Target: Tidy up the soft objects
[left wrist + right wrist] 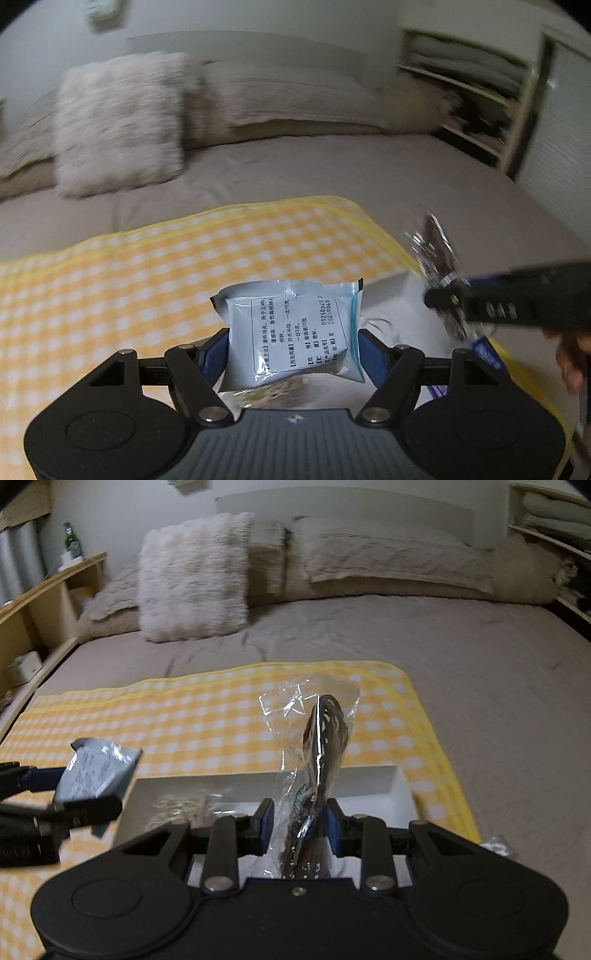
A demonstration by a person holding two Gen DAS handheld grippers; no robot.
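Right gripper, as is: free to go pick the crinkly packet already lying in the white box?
Probably not. The right gripper is shut on a clear bag, so nothing is free to take the crinkly packet in the white box.

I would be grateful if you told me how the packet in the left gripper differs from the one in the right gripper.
The grey-blue sachet is opaque, flat and printed with text; the clear bag is see-through, crinkled and shows dark contents. The sachet fills wide-set jaws of the left gripper, while the clear bag stands tall between the narrower jaws of the right gripper. Both are held above the yellow checked cloth.
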